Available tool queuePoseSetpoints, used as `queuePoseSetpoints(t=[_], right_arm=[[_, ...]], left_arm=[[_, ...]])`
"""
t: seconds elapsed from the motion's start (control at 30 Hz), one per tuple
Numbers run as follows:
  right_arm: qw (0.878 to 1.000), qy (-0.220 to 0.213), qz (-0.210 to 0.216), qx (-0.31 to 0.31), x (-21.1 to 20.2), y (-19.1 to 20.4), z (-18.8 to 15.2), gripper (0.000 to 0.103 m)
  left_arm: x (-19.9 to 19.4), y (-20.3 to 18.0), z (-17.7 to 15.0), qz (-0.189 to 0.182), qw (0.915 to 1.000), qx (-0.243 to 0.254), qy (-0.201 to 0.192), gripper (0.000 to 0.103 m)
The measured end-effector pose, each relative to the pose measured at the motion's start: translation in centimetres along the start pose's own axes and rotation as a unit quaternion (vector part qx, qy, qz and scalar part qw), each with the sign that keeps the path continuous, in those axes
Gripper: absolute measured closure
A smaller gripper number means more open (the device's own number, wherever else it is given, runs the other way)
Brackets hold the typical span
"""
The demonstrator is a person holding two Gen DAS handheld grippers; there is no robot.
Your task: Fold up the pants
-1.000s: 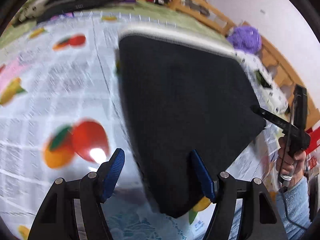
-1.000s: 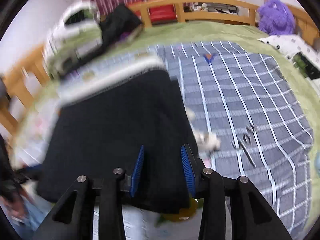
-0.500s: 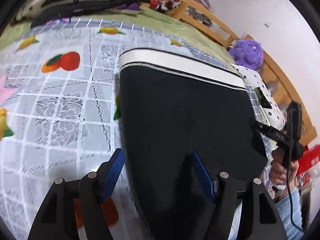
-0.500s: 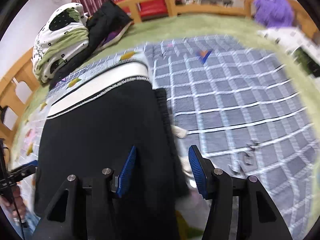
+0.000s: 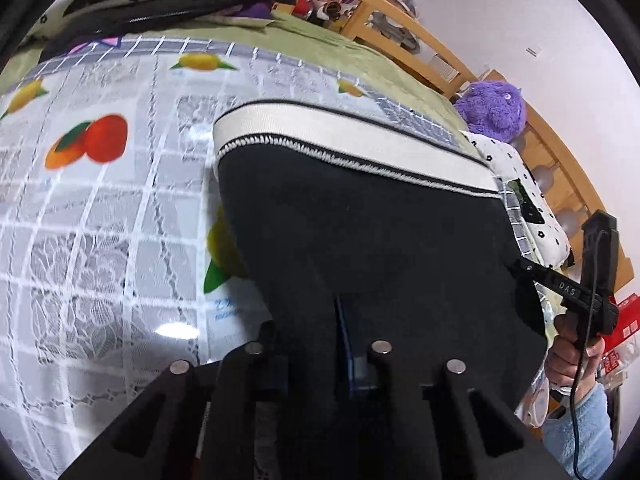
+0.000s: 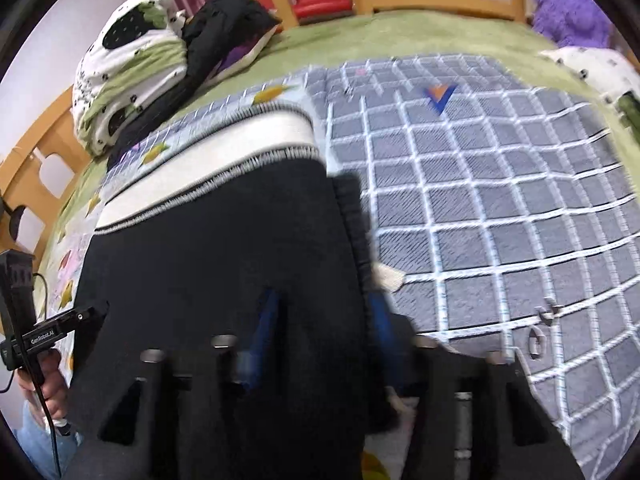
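Note:
Black pants (image 5: 360, 240) with a white waistband (image 5: 344, 140) lie flat on a fruit-print cloth (image 5: 92, 208), waistband at the far end. My left gripper (image 5: 308, 332) is shut on the near edge of the pants at their left side. In the right wrist view the same pants (image 6: 224, 248) fill the left half. My right gripper (image 6: 324, 320) has its blue fingers (image 6: 266, 316) astride the near right edge of the pants, with a clear gap between them. Each gripper shows at the edge of the other's view.
A grey checked cloth (image 6: 500, 216) lies to the right of the pants. A pile of bedding and dark clothes (image 6: 152, 64) sits at the far left. A purple plush toy (image 5: 492, 108) and a wooden bed rail (image 5: 440, 56) stand at the far side.
Both grippers have moved forward and down onto the near edge of the pants. The left gripper has closed on the fabric. The right gripper has stayed open.

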State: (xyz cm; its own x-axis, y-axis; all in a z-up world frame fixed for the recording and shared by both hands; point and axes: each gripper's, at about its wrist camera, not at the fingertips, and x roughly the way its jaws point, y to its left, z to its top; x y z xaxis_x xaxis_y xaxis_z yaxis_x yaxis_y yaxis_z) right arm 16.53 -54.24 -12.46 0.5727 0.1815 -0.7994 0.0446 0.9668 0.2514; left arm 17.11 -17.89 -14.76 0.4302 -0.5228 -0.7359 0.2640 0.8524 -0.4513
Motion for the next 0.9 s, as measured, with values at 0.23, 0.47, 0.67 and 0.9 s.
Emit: queuePoseSetpoints(t=[0.23,0.47,0.67,0.9], right_arm=[[0.998,-0.018,0.002,0.058,-3.6,1.6,0.1,0.089],[0.995,-0.022,0.067,0.066,-5.1,10.1,-1.1,0.090],[0.990,-0.025,0.132,0.030,0.7,19.3,-1.9,0.090],[0.996,-0.008,0.088,0.033,5.2,18.7,-3.5,0.065]], left_arm=[[-4.6,0.3,2.8,-0.047,0.9988,0.001,-0.013,0.091],[-13.5,5.7,6.1,0.024,0.9992,0.021,-0.026,0.091],[-14.2,14.1,6.5,0.113,0.9935,-0.003,0.001,0.089],[-11.6,17.6,2.7,0.140,0.9891,-0.031,0.035,0.054]])
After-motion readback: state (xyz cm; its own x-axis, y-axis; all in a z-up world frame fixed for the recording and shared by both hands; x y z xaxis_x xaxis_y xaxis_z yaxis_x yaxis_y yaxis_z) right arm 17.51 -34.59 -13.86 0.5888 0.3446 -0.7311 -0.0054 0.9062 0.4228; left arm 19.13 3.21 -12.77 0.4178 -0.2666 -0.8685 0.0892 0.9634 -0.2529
